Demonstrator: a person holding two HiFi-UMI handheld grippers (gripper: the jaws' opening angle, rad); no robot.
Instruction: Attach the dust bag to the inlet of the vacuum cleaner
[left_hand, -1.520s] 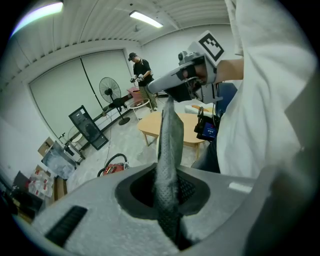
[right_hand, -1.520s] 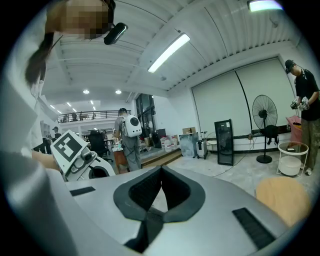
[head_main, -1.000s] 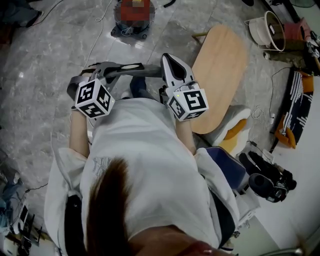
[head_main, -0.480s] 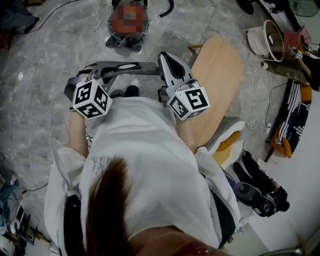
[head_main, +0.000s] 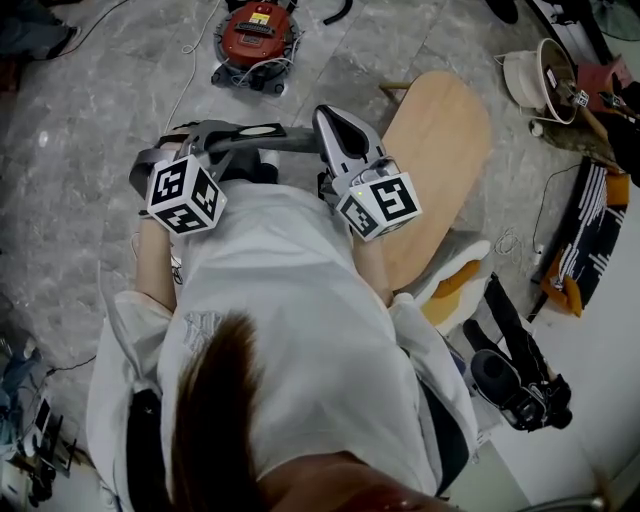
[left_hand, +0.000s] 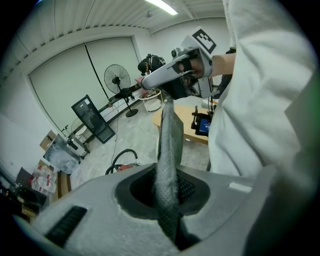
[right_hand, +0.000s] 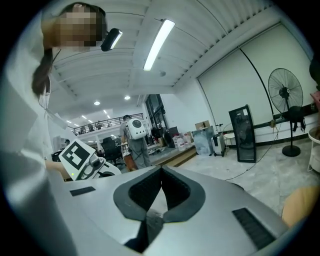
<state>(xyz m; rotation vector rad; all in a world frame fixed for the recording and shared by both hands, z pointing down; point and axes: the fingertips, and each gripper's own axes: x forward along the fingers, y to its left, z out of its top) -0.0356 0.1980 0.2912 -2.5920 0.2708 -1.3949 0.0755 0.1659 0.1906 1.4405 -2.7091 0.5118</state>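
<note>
A grey fabric dust bag (head_main: 268, 140) hangs stretched between my two grippers in front of the person's white shirt. My left gripper (head_main: 207, 136) is shut on one end of the dust bag (left_hand: 167, 150), which runs up from its jaws to my right gripper (left_hand: 168, 96). My right gripper (head_main: 325, 128) is shut on the other end; only a thin edge of the dust bag (right_hand: 152, 222) shows between its jaws. The red vacuum cleaner (head_main: 256, 32) stands on the floor ahead, apart from both grippers. Its inlet cannot be made out.
A light wooden oval table (head_main: 440, 150) stands to the right of the grippers. White buckets (head_main: 540, 70) and striped cloth (head_main: 585, 230) lie at the far right, and cables run over the grey marble floor (head_main: 90, 110). A standing fan (left_hand: 117, 80) is further off.
The person has stepped a little toward the red vacuum cleaner, carrying both grippers and the stretched bag along. Both grips on the bag are unchanged.
</note>
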